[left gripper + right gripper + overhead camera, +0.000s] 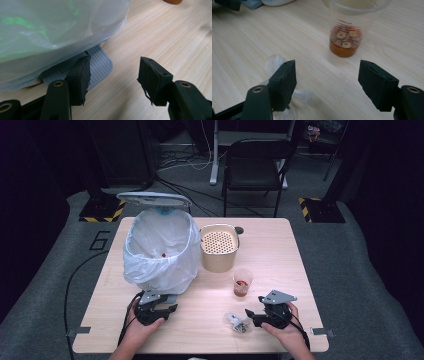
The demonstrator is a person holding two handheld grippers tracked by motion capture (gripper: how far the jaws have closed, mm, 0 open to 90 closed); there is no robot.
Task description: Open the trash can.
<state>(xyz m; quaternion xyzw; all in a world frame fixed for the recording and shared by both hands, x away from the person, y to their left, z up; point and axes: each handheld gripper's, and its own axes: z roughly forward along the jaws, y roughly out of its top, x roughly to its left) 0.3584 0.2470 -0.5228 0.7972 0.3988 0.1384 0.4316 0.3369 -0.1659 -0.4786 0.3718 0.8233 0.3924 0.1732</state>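
Note:
A clear plastic cup point(242, 282) point(347, 37) with brown liquid and round slices in it stands on the wooden table point(280, 250). My right gripper point(248, 315) point(327, 67) is open just in front of the cup, with bare table between its pads. Crumpled clear plastic wrap point(236, 321) point(273, 62) lies by its left jaw. My left gripper point(172, 309) point(113, 65) is open at the foot of a bin lined with a white bag point(160, 250) point(50, 30). Its left jaw is close to the bin's grey ribbed pedal point(100, 65).
A beige pot point(219, 251) with a perforated insert stands beside the bin, behind the cup. The bin's lid point(152, 198) stands raised at the back. A black chair point(255, 160) is beyond the table's far edge.

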